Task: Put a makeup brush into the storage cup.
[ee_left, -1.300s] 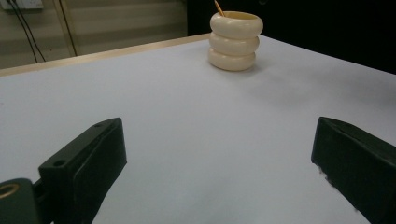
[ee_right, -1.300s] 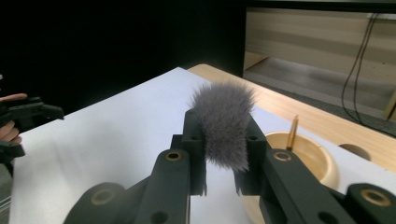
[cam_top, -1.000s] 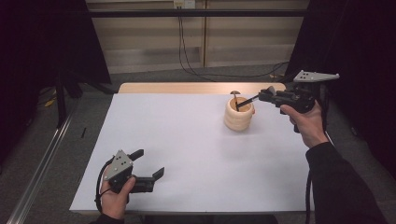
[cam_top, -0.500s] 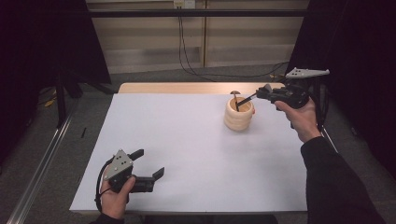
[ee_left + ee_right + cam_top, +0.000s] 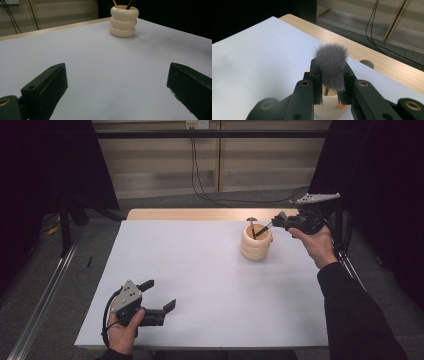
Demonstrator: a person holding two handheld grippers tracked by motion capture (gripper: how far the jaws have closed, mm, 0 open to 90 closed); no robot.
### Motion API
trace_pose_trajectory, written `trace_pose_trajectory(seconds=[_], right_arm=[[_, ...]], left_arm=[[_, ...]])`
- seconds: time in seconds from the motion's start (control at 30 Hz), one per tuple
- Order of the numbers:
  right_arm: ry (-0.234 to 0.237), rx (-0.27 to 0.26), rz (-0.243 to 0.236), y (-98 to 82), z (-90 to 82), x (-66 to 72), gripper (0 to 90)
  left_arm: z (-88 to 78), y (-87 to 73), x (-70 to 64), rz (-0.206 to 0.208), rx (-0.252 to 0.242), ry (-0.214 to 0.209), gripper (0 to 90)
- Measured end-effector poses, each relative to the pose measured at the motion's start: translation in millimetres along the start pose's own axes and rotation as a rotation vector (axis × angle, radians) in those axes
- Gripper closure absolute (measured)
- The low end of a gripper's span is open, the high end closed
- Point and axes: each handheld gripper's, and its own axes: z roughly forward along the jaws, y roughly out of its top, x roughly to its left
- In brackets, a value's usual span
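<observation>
White surface (image 5: 200, 285), wooden far edge. Cream three-ringed holder (image 5: 255, 242) stands upright at far right, a thin stick inside. Left tongs (image 5: 159, 296) rest near front-left, jaws wide, empty. Right tongs (image 5: 331, 82) clamp a grey fluffy brush (image 5: 331, 66) above the holder.

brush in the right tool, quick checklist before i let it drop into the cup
1. Right tool shut on the grey brush: ok.
2. Brush over the cream ringed cup: ok.
3. Cup upright on the white table: ok.
4. Room left inside the cup, which already holds other sticks: cannot tell.
5. Left tool open, resting far from the cup: ok.
</observation>
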Motion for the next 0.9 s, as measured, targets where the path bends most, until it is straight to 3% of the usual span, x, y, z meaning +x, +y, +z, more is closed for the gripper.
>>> trace_pose_trajectory(seconds=[0.9], right_arm=[[-0.028, 0.084, 0.007, -13.8, 26.8, -5.8, 77.0]], left_arm=[[1.0, 1.4, 4.3, -0.012, -0.008, 0.011, 2.6]])
